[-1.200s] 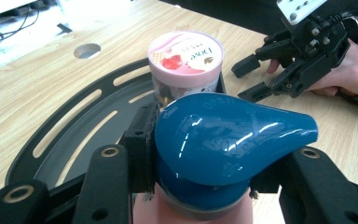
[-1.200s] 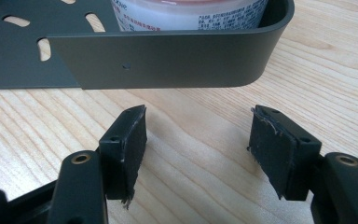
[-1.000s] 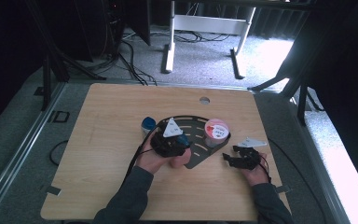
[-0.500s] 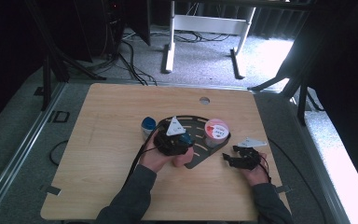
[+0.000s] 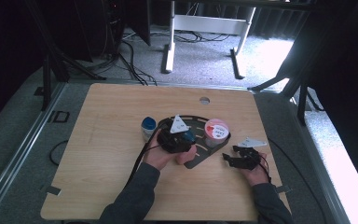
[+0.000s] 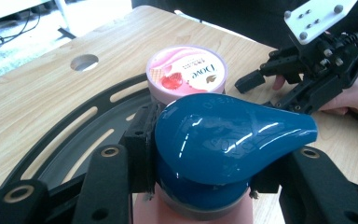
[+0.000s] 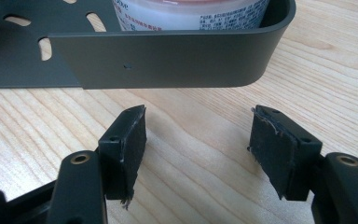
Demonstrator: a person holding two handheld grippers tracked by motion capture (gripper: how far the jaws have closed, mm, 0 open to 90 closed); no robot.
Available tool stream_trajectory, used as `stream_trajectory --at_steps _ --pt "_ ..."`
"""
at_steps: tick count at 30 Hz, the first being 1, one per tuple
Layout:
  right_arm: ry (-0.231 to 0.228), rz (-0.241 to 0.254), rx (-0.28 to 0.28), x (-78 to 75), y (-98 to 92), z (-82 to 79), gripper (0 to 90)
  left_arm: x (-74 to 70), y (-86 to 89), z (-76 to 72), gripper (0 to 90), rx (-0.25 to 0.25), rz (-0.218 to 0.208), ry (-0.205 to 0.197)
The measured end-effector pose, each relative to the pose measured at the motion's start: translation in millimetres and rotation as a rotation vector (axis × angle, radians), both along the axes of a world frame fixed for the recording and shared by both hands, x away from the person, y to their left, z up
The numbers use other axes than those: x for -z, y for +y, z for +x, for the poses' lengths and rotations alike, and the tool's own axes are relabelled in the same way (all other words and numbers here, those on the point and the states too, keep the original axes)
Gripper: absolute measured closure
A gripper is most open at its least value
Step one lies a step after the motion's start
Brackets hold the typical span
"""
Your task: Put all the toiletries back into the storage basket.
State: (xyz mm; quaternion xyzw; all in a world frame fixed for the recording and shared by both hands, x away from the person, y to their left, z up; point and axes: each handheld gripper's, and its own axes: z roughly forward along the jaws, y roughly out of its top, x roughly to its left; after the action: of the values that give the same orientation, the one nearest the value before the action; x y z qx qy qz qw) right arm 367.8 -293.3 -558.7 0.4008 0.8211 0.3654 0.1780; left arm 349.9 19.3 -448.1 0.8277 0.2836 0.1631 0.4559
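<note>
The left gripper [image 6: 200, 186] is clamped on a pink bottle with a glossy blue teardrop-shaped cap [image 6: 223, 140], its two black pads pressing the cap's sides, and it holds the bottle above the dark grey slotted metal tray [image 6: 74, 135] that lies on the light wooden table [image 5: 112, 107]. In the high view the left gripper [image 5: 177, 137] sits over the tray's left part, with a small blue-lidded jar [image 5: 148, 125] standing on the table just beside the tray's left edge. In the tray's right corner stands a round pink ice-cream tub with a strawberry picture on its lid [image 6: 186, 74], just beyond the held bottle. The right gripper [image 7: 198, 140] rests low over the bare table with its jaws apart and nothing between them, facing the tray's rounded outer wall [image 7: 168, 58], near it but not touching. In the high view the right gripper [image 5: 235, 158] lies just right of the tray.
</note>
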Motion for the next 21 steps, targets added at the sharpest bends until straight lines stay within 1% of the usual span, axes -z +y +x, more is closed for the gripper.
stream_trajectory --at_steps 2,10,19,21 --pt "0.0 0.0 0.0 0.0 0.0 0.0 35.8 0.9 -1.2 1.3 52.9 0.0 -0.006 0.001" --pt "0.0 0.0 -0.001 0.0 0.0 0.0 35.8 4.8 -2.5 6.4 53.0 -0.012 0.001 0.007" --pt "-0.002 0.0 -0.002 0.0 0.1 0.0 35.8 6.7 -3.7 12.9 53.0 -0.034 -0.01 0.008" --pt "-0.001 0.0 -0.002 0.0 0.1 0.0 35.8 7.1 -4.9 14.6 53.0 -0.035 -0.004 0.005"
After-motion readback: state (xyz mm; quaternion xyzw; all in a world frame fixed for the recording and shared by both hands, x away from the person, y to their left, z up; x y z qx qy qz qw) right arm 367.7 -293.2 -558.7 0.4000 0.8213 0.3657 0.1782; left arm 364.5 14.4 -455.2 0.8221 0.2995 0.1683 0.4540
